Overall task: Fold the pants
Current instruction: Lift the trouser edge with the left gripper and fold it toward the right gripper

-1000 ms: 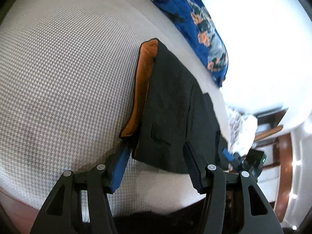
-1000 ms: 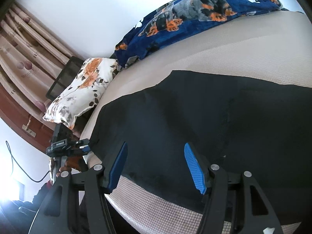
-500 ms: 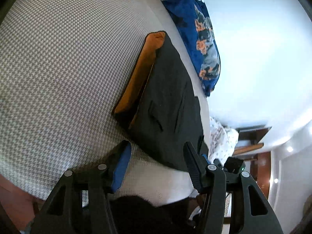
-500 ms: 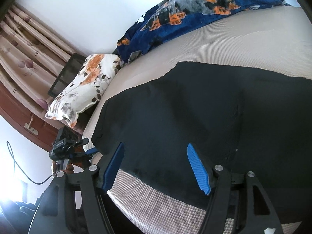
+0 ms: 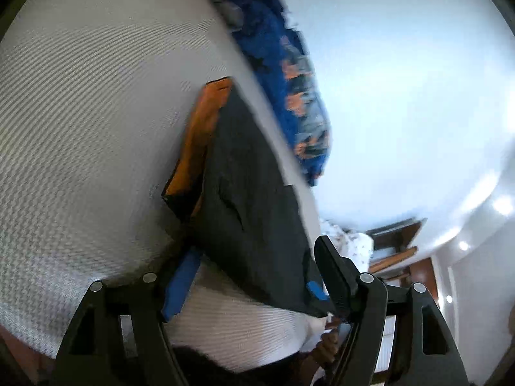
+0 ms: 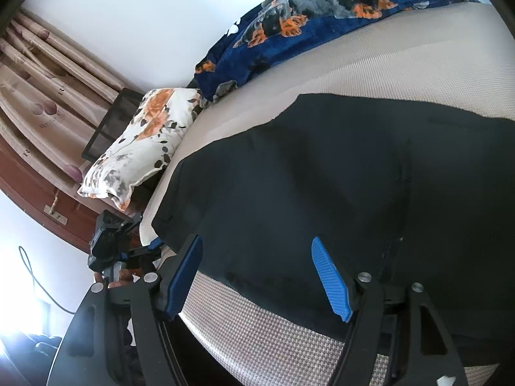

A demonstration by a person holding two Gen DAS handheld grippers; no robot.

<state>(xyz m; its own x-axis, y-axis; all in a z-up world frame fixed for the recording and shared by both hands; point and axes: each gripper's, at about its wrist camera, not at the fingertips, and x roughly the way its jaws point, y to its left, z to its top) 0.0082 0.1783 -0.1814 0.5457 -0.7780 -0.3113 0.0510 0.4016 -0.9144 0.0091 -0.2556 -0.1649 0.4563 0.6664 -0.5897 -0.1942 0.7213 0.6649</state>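
Note:
Black pants [image 5: 251, 193] lie folded on the woven bed cover [image 5: 80, 112], with an orange lining [image 5: 199, 135] showing along their left edge. My left gripper [image 5: 254, 276] hovers at their near edge. Its jaws are opening and the fabric's edge sits between the pads, unpinched. In the right wrist view the same pants [image 6: 322, 177] spread wide and flat. My right gripper [image 6: 257, 276] straddles the near hem. Its jaws are opening too, and neither pad presses the cloth. The left gripper [image 6: 141, 251] shows there at the pants' left corner, held by a hand.
A blue dog-print blanket [image 6: 322, 9] lies along the far side of the bed by the white wall. A floral pillow [image 6: 141, 141] sits at the bed's left end. Beige curtains [image 6: 38, 74] and wooden furniture stand beyond it. The bed edge runs just under both grippers.
The left gripper tilted so the pants swung in its view, and its jaws spread wider, off the cloth's edge. The right gripper's jaws widened a little.

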